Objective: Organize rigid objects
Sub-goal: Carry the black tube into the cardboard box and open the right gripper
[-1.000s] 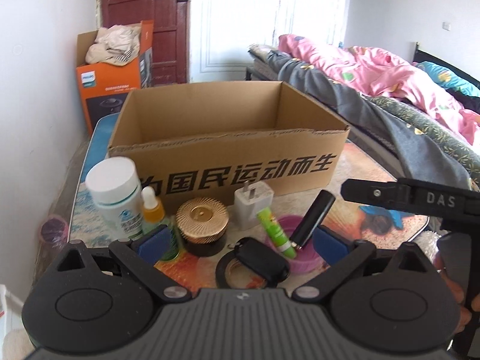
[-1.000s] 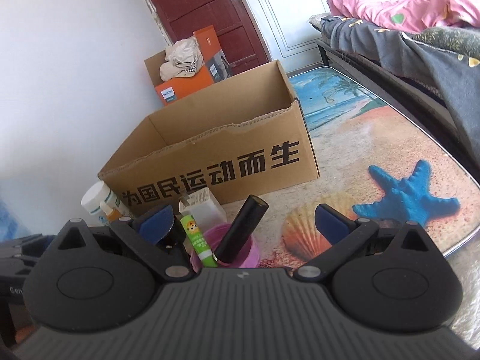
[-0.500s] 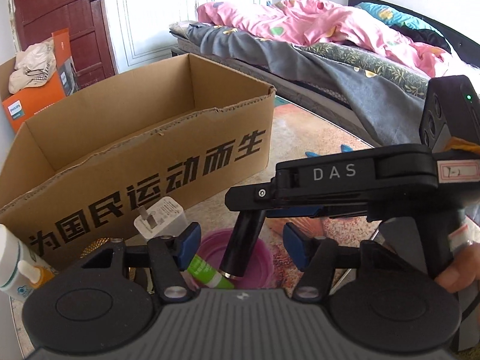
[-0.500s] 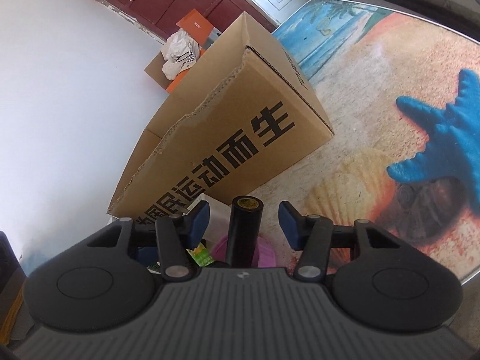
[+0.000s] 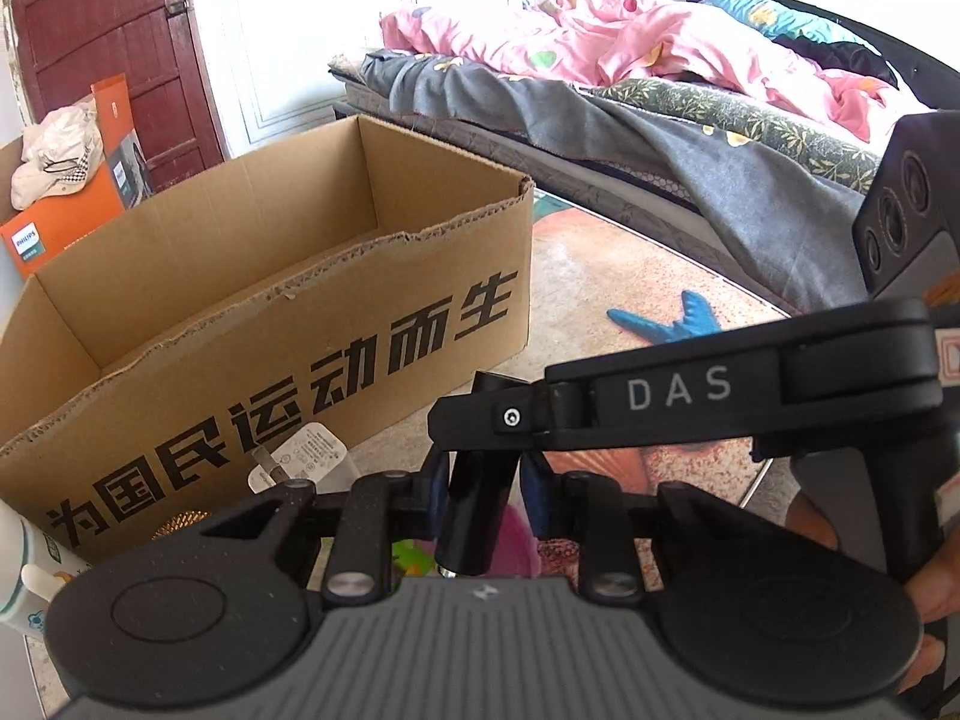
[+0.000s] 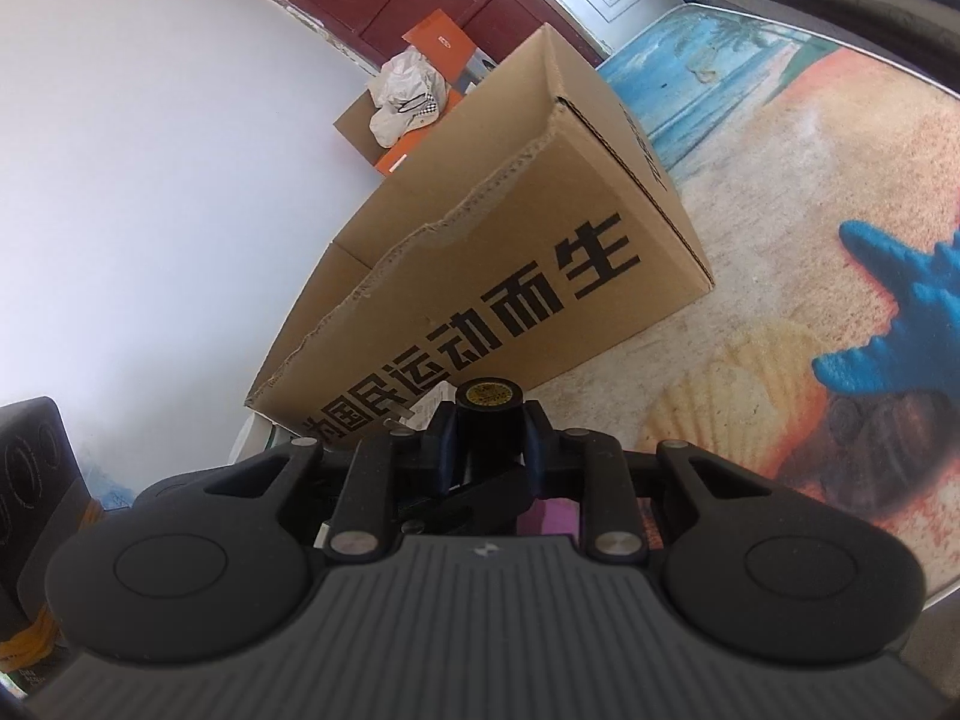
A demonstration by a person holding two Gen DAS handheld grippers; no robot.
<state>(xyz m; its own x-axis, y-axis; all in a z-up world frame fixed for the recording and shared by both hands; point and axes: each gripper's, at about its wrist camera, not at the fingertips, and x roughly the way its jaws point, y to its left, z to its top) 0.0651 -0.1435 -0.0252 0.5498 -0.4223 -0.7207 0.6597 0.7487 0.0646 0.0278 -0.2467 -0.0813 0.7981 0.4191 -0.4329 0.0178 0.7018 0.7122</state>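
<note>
Both grippers are on the same black tube (image 5: 477, 504) now! The left gripper (image 5: 486, 489) has its blue-padded fingers (image 5: 437, 483) pressed against the tube's sides low in the centre of the left wrist frame, just above a pink dish (image 5: 516, 540). The right gripper (image 6: 489, 441) has just been closing too, and its fingers (image 6: 441, 447) pinch the tube near its gold-labelled cap, bottom centre of the right wrist frame. The open cardboard box (image 5: 252, 300) fills the left half of the left view, standing on the beach-print worktop (image 5: 600, 276). A white charger (image 5: 312, 459) lies against the box's front, a white bottle (image 5: 18, 564) at far left.
</note>
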